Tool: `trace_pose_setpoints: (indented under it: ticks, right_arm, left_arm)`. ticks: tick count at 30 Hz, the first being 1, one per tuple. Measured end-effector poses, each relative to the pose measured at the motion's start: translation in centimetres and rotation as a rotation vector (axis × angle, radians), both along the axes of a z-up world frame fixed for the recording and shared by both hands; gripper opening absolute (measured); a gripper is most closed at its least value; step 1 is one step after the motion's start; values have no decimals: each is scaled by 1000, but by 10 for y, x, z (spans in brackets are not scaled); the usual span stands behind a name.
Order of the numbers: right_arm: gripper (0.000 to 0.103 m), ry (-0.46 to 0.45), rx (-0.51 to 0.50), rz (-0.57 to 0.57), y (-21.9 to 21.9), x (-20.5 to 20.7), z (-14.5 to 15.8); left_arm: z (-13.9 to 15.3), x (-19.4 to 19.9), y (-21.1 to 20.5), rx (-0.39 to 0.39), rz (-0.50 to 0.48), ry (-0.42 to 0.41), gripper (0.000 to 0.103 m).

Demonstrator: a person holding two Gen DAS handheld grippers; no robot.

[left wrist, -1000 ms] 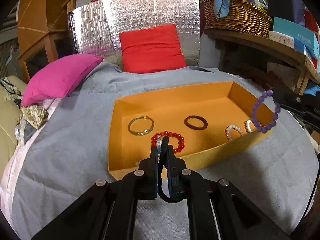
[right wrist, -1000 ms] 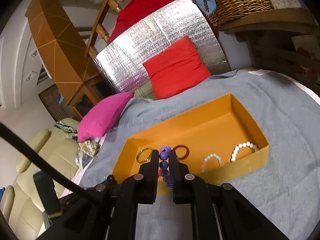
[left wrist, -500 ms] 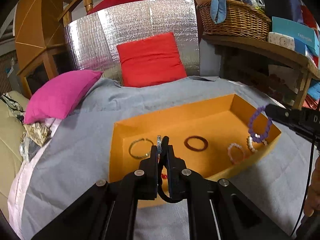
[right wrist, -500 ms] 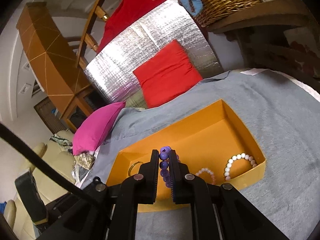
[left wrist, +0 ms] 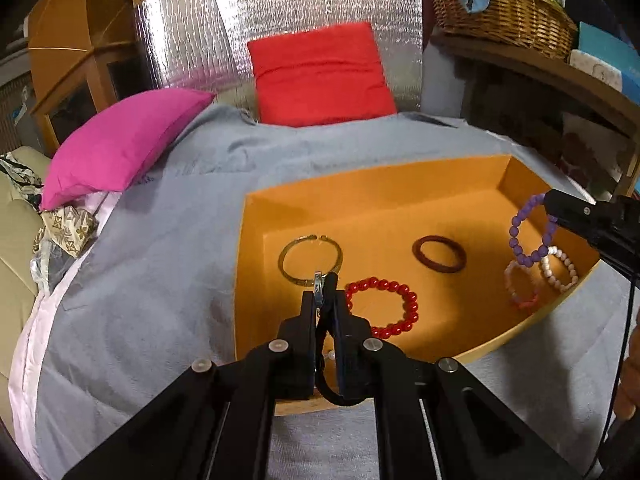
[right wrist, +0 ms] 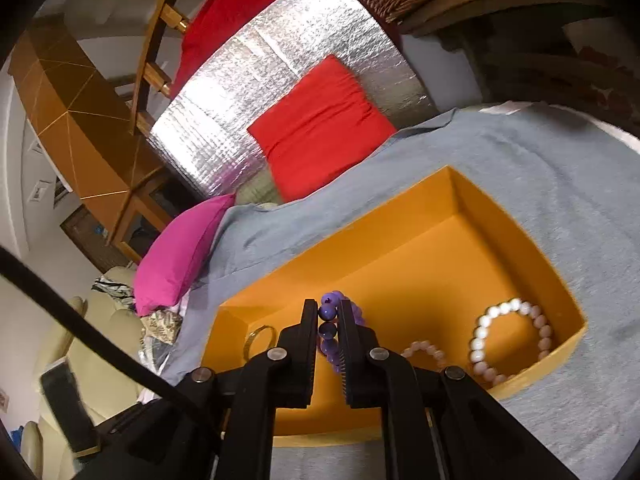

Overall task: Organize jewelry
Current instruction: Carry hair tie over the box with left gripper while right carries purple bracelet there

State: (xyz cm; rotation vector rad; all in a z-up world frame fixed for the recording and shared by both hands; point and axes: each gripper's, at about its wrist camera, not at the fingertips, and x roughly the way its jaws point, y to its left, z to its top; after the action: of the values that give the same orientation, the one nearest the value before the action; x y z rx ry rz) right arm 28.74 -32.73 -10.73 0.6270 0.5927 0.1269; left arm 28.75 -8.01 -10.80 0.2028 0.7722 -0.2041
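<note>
Purple bead bracelet (right wrist: 332, 330) is clamped by right gripper (right wrist: 329, 316) over orange tray (left wrist: 400, 178), poised for placing | small silver piece (left wrist: 318, 285) is pinched by left gripper (left wrist: 323, 292) above the gold bangle (left wrist: 310, 258).

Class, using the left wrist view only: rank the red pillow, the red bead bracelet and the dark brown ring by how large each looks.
1. red pillow
2. red bead bracelet, nearer the camera than the ring
3. dark brown ring

A lived-in home room.
Cushions (left wrist: 324, 74) at the far end, wicker basket (left wrist: 500, 8) far right, sofa (right wrist: 100, 344) left.
</note>
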Motion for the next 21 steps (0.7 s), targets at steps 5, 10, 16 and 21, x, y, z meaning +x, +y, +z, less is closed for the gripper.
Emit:
trace_pose_setpoints:
  ticks: [5, 10, 16, 21]
  right_arm:
    - [11, 25, -11, 45, 16, 2, -6]
    - [11, 38, -15, 74, 29, 0, -9]
    - [11, 42, -30, 100, 40, -3, -11]
    - [11, 55, -34, 108, 46, -4, -14]
  left_arm:
    - [-9, 7, -2, 16, 6, 36, 8]
    - [-16, 8, -5, 43, 22, 54, 8]
    - [-17, 7, -5, 66, 37, 50, 8]
    - [-18, 7, -4, 78, 43, 51, 8]
